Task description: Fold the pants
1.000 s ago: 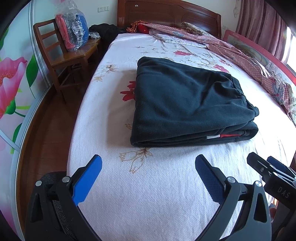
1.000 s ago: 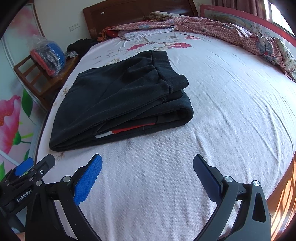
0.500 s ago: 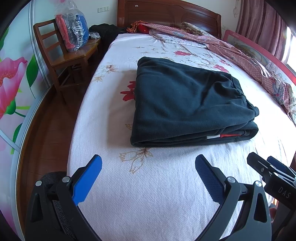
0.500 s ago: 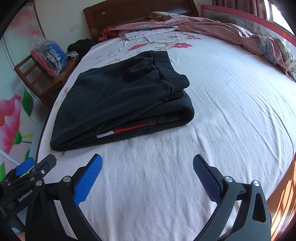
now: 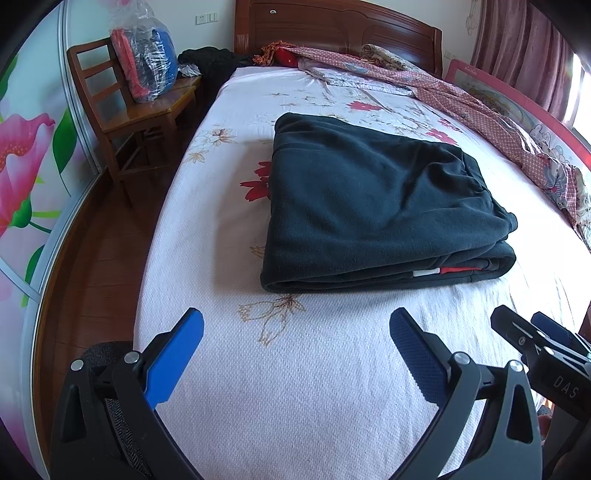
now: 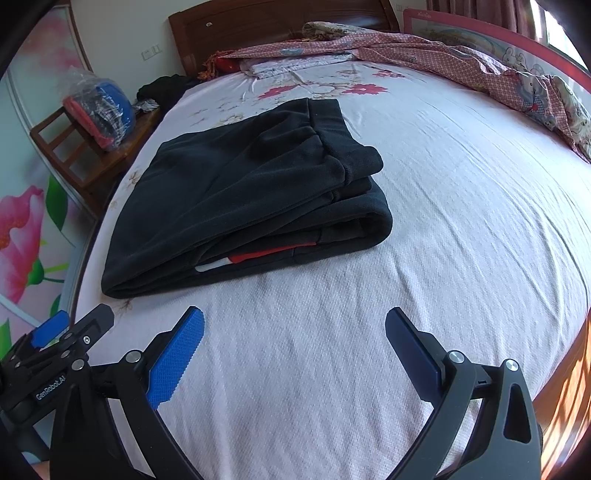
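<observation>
- The pants (image 5: 373, 206) lie folded into a thick dark rectangle on the bed (image 5: 303, 387), on its white flowered sheet, nearer the edge that faces the wooden chair (image 5: 122, 114).
- In the right wrist view the same pants (image 6: 240, 199) show several stacked layers, with the waistband on top at the far right corner and a thin red and white strip peeking out between the layers along the near edge.
- The left tongs (image 5: 295, 354) hover above the bare sheet on the near side of the pants, with the two blue pads wide apart and nothing between them.
- The right tongs (image 6: 293, 350) are likewise spread wide and hold nothing, above the sheet and short of the near edge of the pants.
- Neither pair of tongs touches the pants; a strip of sheet shows between the blue pads and the cloth in both views.
- Each pair shows at the edge of the other's view: the right tongs (image 5: 543, 339) at the lower right of the left view, the left tongs (image 6: 70, 332) at the lower left of the right view, so the two are side by side.
- A clear plastic bag (image 5: 144, 59) with red and blue cloth inside stands on the seat of the chair.
- A pink patterned blanket (image 5: 480, 110) lies bunched along the far side of the bed, running from the wooden headboard (image 5: 332, 33) down the window side, well apart from the pants.
</observation>
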`<state>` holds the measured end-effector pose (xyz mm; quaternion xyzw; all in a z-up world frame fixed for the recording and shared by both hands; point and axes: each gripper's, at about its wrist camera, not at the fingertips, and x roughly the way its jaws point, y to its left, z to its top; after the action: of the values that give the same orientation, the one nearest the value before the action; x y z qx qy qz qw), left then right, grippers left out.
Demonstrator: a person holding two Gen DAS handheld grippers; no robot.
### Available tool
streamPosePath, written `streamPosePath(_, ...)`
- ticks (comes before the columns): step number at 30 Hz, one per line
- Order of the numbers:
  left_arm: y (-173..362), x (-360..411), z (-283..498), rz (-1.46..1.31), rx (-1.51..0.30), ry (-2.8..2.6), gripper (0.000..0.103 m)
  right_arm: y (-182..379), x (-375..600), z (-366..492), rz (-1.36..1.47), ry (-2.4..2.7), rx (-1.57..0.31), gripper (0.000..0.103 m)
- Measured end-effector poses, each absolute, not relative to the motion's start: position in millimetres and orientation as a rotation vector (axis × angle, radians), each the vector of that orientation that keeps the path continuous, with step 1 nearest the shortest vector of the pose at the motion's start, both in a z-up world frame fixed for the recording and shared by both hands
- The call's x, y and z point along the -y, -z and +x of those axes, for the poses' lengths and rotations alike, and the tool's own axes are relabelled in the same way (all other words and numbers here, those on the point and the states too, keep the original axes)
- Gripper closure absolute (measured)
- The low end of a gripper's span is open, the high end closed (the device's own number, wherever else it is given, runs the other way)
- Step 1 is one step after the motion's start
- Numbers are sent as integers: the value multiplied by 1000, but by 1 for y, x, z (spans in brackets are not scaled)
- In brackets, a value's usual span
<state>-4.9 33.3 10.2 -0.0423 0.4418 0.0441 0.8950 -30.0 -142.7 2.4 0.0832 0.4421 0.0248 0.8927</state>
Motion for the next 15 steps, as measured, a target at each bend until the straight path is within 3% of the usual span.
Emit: streamPosePath(15, -18, -31, -6, -63, -909, -99, 2, -2, 142, -31, 170, -56, -915, 5)
